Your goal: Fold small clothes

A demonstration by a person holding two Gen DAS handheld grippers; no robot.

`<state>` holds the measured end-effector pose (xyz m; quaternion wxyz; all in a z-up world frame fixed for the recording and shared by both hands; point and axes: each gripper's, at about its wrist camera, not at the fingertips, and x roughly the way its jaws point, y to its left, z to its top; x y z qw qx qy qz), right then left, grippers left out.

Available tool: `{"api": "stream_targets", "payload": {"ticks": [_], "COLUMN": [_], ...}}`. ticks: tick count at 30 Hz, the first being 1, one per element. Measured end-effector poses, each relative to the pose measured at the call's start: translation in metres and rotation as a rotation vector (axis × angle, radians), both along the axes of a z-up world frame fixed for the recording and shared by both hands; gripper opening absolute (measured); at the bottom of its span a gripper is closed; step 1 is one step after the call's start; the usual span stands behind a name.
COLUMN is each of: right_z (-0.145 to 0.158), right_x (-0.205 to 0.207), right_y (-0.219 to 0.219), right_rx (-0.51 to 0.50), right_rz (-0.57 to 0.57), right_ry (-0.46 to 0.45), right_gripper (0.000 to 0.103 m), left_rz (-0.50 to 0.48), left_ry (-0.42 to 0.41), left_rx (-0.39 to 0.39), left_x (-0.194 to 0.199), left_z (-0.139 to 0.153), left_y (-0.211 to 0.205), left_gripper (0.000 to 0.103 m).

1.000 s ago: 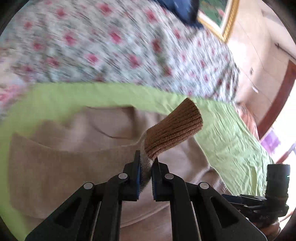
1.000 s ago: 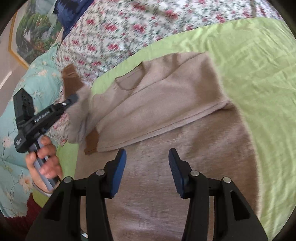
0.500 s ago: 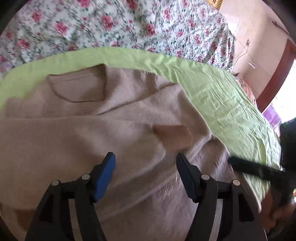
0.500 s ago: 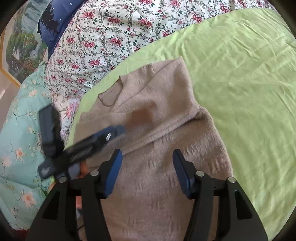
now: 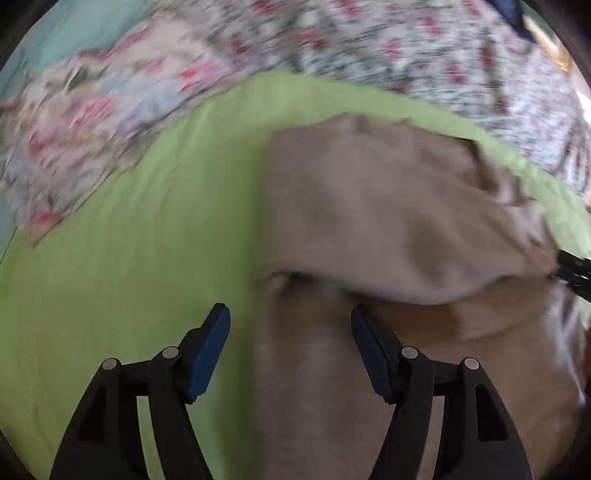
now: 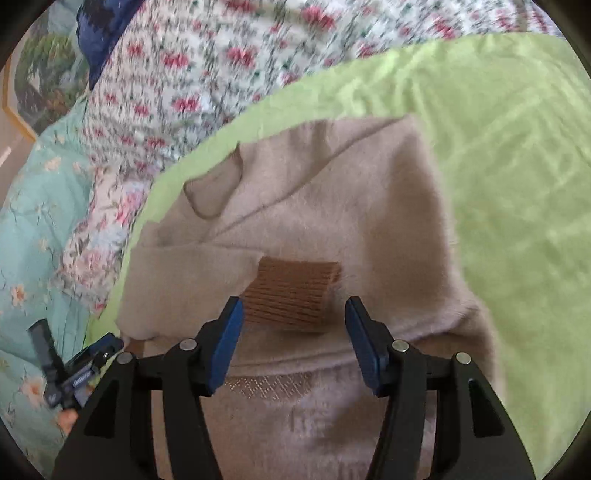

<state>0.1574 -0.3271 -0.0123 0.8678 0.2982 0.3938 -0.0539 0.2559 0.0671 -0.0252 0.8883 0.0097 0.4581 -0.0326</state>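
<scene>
A small beige knit sweater (image 6: 332,206) lies on a light green sheet (image 6: 517,155), both sleeves folded across its chest. The brown ribbed cuff (image 6: 291,291) of one sleeve rests on the chest, just ahead of my right gripper (image 6: 293,339), which is open and empty above the sweater's lower part. In the left wrist view the sweater (image 5: 388,206) fills the right half, blurred. My left gripper (image 5: 290,350) is open and empty over the sweater's left edge. The left gripper also shows at the lower left of the right wrist view (image 6: 92,354).
A floral quilt (image 6: 207,74) lies beyond the green sheet, with a teal flowered cover (image 6: 33,229) to the left. A dark blue pillow (image 6: 99,33) and a framed picture (image 6: 33,85) are at the far back left. The green sheet (image 5: 129,258) extends left of the sweater.
My left gripper let go of the brown-cuffed sleeve, which now lies folded across the chest, and swung left to the sweater's edge. My right gripper stayed open and moved closer to the cuff.
</scene>
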Motion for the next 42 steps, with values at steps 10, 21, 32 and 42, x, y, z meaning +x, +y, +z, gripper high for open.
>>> {"api": "stream_targets", "payload": {"ticks": [10,21,32,42], "right_z": [0.078,0.03,0.08,0.022], "right_x": [-0.035,-0.044,0.08,0.265], "right_y": [-0.026,-0.052,0.088,0.19], "right_rx": [-0.001,-0.078,0.041,0.178], "right_rz": [-0.106,-0.269,0.248,0.683], "right_ry": [-0.085,0.146,-0.079,0.208], "right_gripper": [0.007,0.002,0.072,0.083], "left_rz": [0.074,0.174,0.209,0.223], "left_ry": [0.006,-0.03,-0.078,-0.123], "left_rx": [0.028,0.048,-0.031,-0.132], "left_x": [0.026,0.016,0.005,0.0], "left_z": [-0.007,-0.009,-0.011,-0.014], "left_y": [-0.006,-0.007,0.002,0.013], "left_gripper": [0.069,0.07,0.071,0.071]}}
